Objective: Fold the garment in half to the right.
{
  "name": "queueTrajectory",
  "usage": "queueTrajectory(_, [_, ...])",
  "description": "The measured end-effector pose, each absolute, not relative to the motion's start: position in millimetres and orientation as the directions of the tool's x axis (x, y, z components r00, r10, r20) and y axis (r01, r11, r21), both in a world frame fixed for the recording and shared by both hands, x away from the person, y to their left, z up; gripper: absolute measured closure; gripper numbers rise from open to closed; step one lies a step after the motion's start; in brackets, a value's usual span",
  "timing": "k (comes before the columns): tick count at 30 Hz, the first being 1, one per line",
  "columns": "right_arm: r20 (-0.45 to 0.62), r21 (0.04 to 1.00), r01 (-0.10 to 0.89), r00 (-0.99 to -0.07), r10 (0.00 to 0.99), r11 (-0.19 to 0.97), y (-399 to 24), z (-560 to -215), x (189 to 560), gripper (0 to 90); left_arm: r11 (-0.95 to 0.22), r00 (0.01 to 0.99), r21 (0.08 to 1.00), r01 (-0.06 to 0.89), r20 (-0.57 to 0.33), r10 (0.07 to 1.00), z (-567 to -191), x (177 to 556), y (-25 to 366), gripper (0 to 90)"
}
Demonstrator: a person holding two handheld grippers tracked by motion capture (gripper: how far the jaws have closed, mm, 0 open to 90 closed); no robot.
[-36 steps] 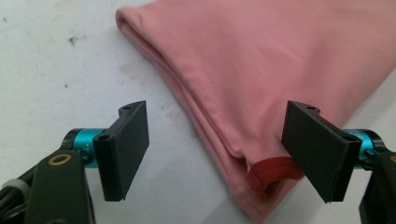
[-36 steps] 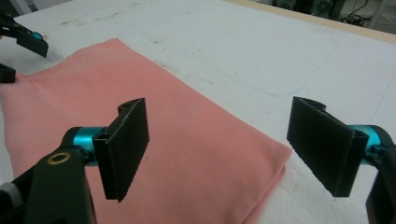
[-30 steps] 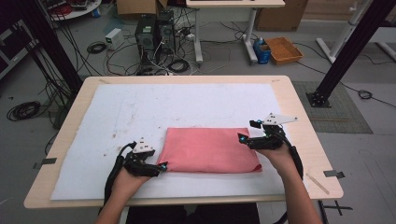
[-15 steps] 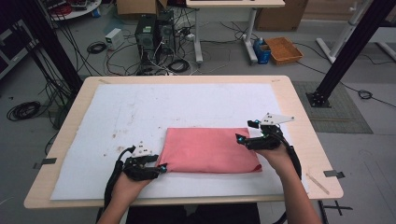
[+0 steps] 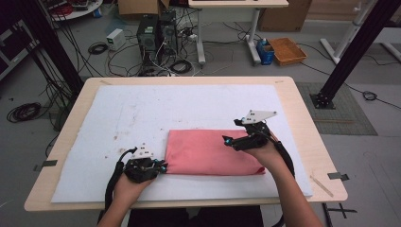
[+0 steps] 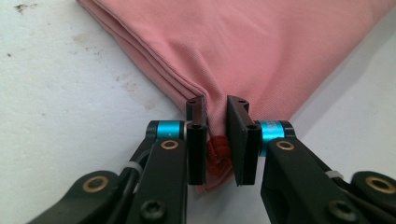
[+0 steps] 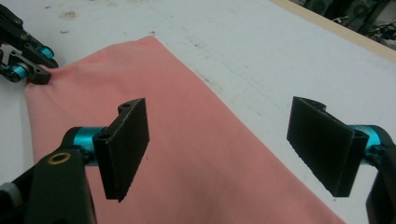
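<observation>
the left claw (image 6: pixel 216 140) has just closed, pinching the near left corner of the folded pink cloth (image 5: pixel 213 152); the right claw (image 7: pixel 219 149) hangs spread above the cloth's right end.

The folded cloth (image 5: pixel 213 153) is matt pink knit fabric. It lies on a stained white sheet (image 5: pixel 142 113) covering a pale wooden table (image 5: pixel 302 109).

Folded cloth (image 5: pixel 213 153) lies on the mat (image 5: pixel 142 113), which lies on the table (image 5: pixel 302 118), between the two grippers. Left gripper (image 5: pixel 161 166) sits at the cloth's near left corner, a bunch of that corner between its jaws, the rest of the cloth spreading ahead of it (image 6: pixel 217 140). Right gripper (image 5: pixel 226 140) hangs over the cloth's far right part, cloth below and ahead of its spread jaws (image 7: pixel 219 144), bare mat to their right.
</observation>
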State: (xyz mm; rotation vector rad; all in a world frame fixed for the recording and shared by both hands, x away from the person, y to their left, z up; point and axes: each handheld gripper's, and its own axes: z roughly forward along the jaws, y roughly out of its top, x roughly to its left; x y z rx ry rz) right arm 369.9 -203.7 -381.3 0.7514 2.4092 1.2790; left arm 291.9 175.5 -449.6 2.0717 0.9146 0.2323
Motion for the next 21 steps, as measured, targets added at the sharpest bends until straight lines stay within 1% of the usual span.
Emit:
queueTrajectory(3, [-0.009,0.818,0.312,-0.833,0.554,0.483,-190,-379,381,20.8,-0.376,0.726,0.759,0.531,-0.178,0.664,-448,297,179,80.9])
queueTrajectory(6, [0.014,0.803,0.331,-0.842,0.540,0.496,-177,-380,394,20.8,-0.338,0.736,0.784,0.520,-0.211,0.643,-445,299,182,82.5])
queueTrajectory(8, [0.014,0.797,0.332,-0.845,0.535,0.504,-165,-380,401,20.8,-0.305,0.737,0.798,0.521,-0.240,0.632,-443,300,185,82.7])
queueTrajectory(11, [0.018,0.792,0.327,-0.856,0.516,0.515,-144,-381,409,20.8,-0.282,0.742,0.808,0.518,-0.259,0.618,-442,301,188,82.8])
queueTrajectory(17, [0.024,0.746,0.328,-0.883,0.469,0.579,-94,-391,424,20.8,-0.286,0.747,0.806,0.518,-0.264,0.611,-444,301,188,82.9])
queueTrajectory(21, [0.062,0.729,0.354,-0.887,0.458,0.586,-67,-403,431,20.8,-0.302,0.744,0.800,0.519,-0.248,0.621,-445,299,186,82.8])
